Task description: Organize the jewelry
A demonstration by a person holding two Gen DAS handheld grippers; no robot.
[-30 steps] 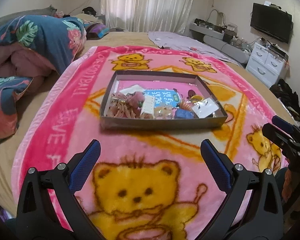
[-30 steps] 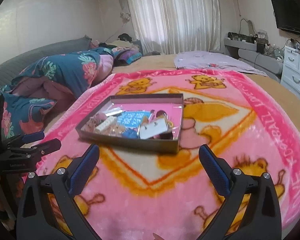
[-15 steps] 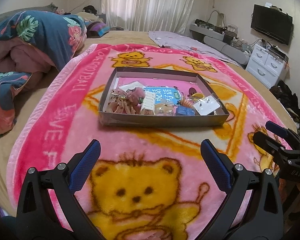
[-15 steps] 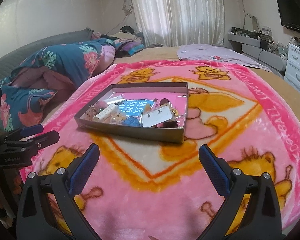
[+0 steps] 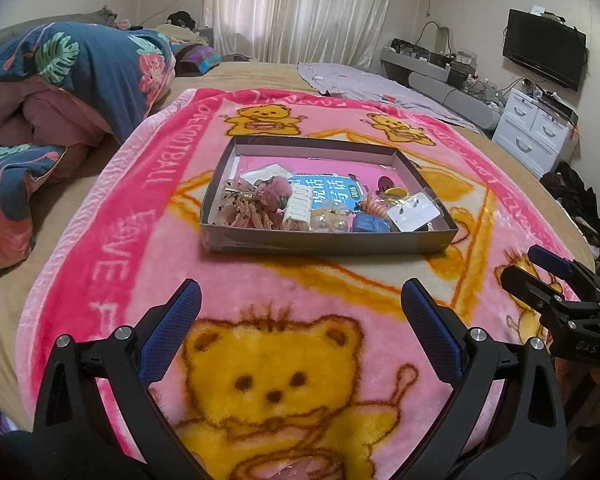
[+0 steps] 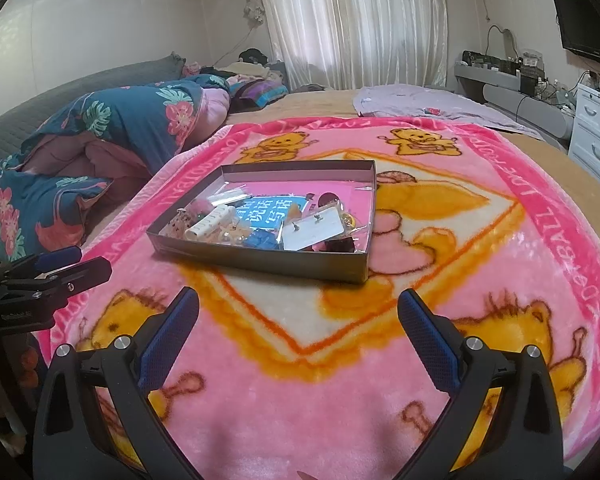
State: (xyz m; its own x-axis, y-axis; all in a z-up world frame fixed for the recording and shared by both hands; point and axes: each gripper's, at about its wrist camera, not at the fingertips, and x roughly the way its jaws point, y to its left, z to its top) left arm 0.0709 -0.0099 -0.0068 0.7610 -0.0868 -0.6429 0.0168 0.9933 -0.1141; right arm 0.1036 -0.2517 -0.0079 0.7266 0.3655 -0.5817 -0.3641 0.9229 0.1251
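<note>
Bed (image 5: 260,76) (tan cover) carries 1 pink bear-print blanket (image 5: 148,208), spread flat. Shallow grey box (image 5: 328,240) sits directly on the blanket, near its centre. Folded floral quilt (image 5: 72,80) lies left; lilac cloth (image 5: 364,84) at far end.

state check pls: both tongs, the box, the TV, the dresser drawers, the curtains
Left tongs: open, empty, above the pink teddy-bear blanket.
Right tongs: open, empty.
Shallow grey cardboard box: lidless, flat on the blanket, holds jewelry and hair accessories.
Black wall-mounted TV: screen dark.
White dresser drawers: shut.
Sheer white curtains: drawn closed.
</note>
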